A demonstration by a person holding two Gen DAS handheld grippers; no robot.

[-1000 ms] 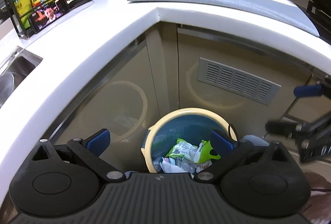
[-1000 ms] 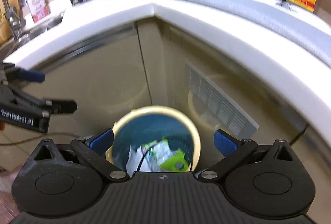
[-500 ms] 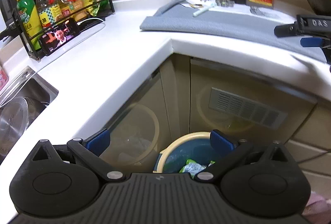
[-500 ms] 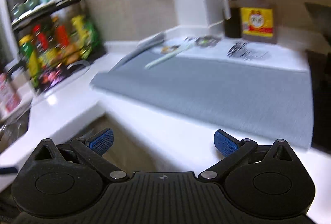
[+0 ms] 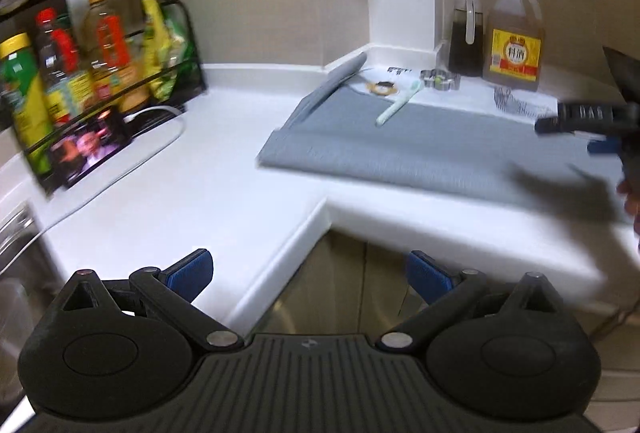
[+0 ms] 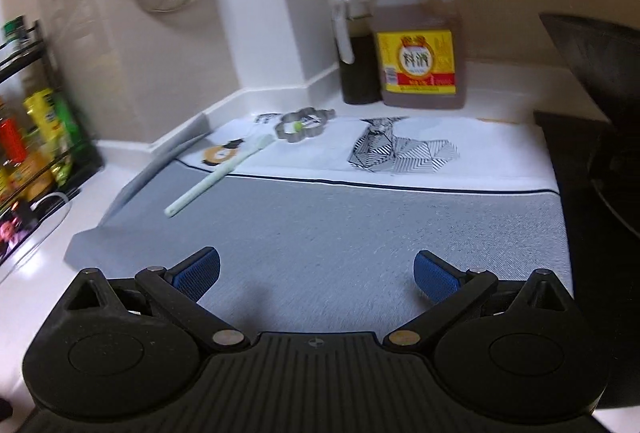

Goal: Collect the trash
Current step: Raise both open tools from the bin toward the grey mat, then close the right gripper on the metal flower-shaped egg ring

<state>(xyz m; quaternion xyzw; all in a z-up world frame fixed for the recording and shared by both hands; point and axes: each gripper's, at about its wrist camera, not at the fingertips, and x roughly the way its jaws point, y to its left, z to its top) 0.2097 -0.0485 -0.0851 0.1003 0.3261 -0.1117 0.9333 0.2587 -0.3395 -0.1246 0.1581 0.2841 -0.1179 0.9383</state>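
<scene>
Neither view shows a trash bin. My left gripper (image 5: 308, 273) is open and empty, hovering at the inner corner of the white counter (image 5: 208, 193). My right gripper (image 6: 316, 273) is open and empty too, low over the grey mat (image 6: 340, 233); the left wrist view catches it at the right edge (image 5: 588, 125). At the mat's far end lie a pale green stick (image 6: 216, 179), a round orange-and-black item (image 6: 218, 155) and a metal cutter ring (image 6: 306, 125), all well ahead of both grippers.
A large amber bottle (image 6: 418, 45) and a dark cruet (image 6: 358, 61) stand at the back wall. A dark wok (image 6: 592, 73) is on the right. A bottle rack (image 5: 80, 65), a lit phone (image 5: 88, 149) and the sink edge (image 5: 16, 233) are on the left.
Both grippers have risen from above the bin of trash on the floor to counter height. The bin has dropped out of view. Both stayed open.
</scene>
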